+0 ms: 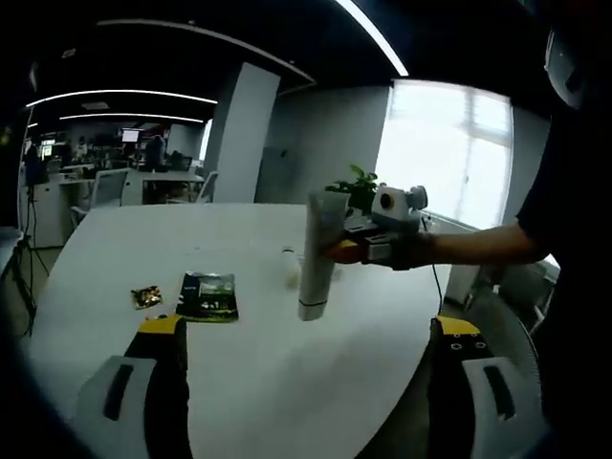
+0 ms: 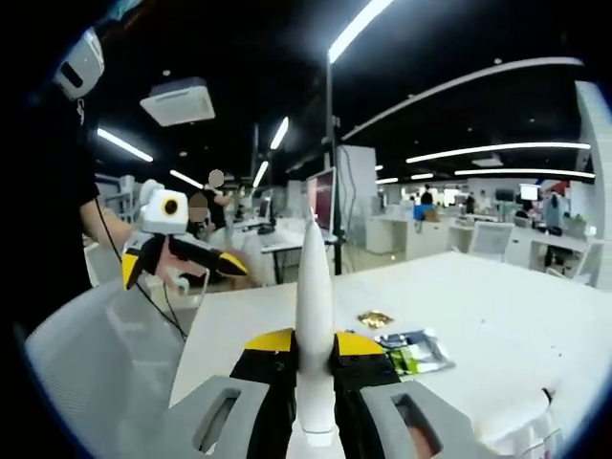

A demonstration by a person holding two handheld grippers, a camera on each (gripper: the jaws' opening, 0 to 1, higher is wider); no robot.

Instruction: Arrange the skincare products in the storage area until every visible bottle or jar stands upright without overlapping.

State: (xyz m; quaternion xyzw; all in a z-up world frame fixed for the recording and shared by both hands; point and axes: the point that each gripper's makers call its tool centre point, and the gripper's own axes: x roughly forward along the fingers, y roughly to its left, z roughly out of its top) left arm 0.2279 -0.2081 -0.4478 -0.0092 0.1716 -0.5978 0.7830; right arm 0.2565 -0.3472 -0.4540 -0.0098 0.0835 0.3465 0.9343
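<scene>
Both tongs are showing yellow-tipped black jaws on grey bodies. Right gripper (image 2: 314,354) is pinching a white squeeze tube (image 2: 313,316) between its jaws, which are standing closed against the tube's sides in the right gripper view; the tube is running from 6 o'clock up toward 12 o'clock, its crimped end tapering to a point and its cap end sitting low between the jaws. Left gripper (image 1: 311,330) is standing wide open in the left gripper view, its jaws rising at 7 and 5 o'clock with nothing between them.

Beyond those open jaws, the white round table (image 1: 239,373) is spreading out. On it, toward 9 o'clock of the view's centre, a green and black sachet (image 1: 210,295) is lying flat, and a small gold wrapper (image 1: 146,296) is lying just beside it on the far left side. Over the table's middle, the same tube is hanging upright with its cap end downward, gripped near its top by the other tool coming in from 3 o'clock; whether the cap is touching the tabletop is hard to judge.

In the right gripper view, the left tool is hovering open at 9 o'clock above a grey chair back (image 2: 105,354). Farther off, office desks (image 2: 478,234) and ceiling light strips (image 2: 354,29) are receding.
</scene>
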